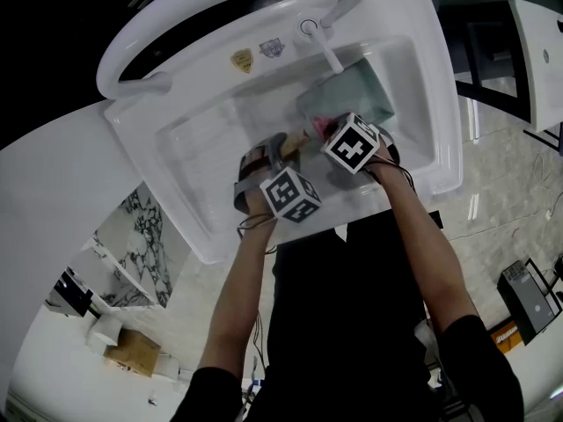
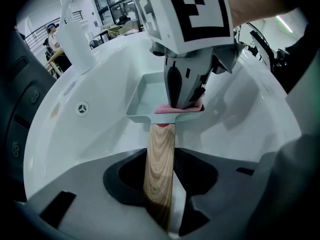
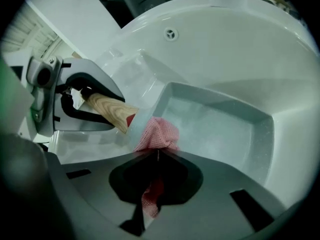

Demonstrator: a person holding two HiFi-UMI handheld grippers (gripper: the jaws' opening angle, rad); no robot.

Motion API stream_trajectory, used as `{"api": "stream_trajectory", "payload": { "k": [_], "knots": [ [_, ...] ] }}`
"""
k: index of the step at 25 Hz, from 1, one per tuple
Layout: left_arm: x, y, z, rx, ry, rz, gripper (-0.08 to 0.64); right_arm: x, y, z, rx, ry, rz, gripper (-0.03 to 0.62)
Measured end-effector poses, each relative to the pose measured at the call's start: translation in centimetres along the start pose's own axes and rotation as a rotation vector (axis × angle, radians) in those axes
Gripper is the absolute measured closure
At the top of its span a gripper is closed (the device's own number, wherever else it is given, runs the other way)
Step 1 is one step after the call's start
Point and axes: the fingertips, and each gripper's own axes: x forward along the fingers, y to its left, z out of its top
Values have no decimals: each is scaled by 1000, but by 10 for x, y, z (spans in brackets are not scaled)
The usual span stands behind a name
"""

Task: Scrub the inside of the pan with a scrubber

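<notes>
A pale green rectangular pan (image 1: pixel 352 95) lies in the white sink (image 1: pixel 185 139). Its wooden handle (image 2: pixel 159 164) runs between the jaws of my left gripper (image 2: pixel 161 178), which is shut on it. In the right gripper view that same gripper (image 3: pixel 65 99) clamps the handle (image 3: pixel 107 109) from the left. My right gripper (image 3: pixel 155 176) is shut on a pink mesh scrubber (image 3: pixel 157 134), which rests on the pan's near rim by the handle joint. The left gripper view shows the right gripper (image 2: pixel 187 84) pressing the scrubber (image 2: pixel 175 109) down at the pan's (image 2: pixel 150 96) edge.
A faucet (image 1: pixel 321 38) stands over the sink's far side. An overflow hole (image 3: pixel 171 33) is in the basin wall. A white bottle (image 2: pixel 77 41) stands on the rim. The sink's front edge (image 1: pixel 264 236) is just under both arms.
</notes>
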Motion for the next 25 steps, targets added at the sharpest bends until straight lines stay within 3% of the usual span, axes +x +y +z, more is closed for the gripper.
{"api": "stream_trajectory", "payload": {
  "k": [7,15,25],
  "knots": [
    [1,-3,0,13,-8,-7,396,-4,-12,28,120,-164,3,561],
    [-1,-2,1,12,-38,-15,394,-42,-15,43,225,-274,190,561],
    [-23,-2,4,-57,-110,-34,394,-139,-32,34,182,-399,114,561]
  ]
}}
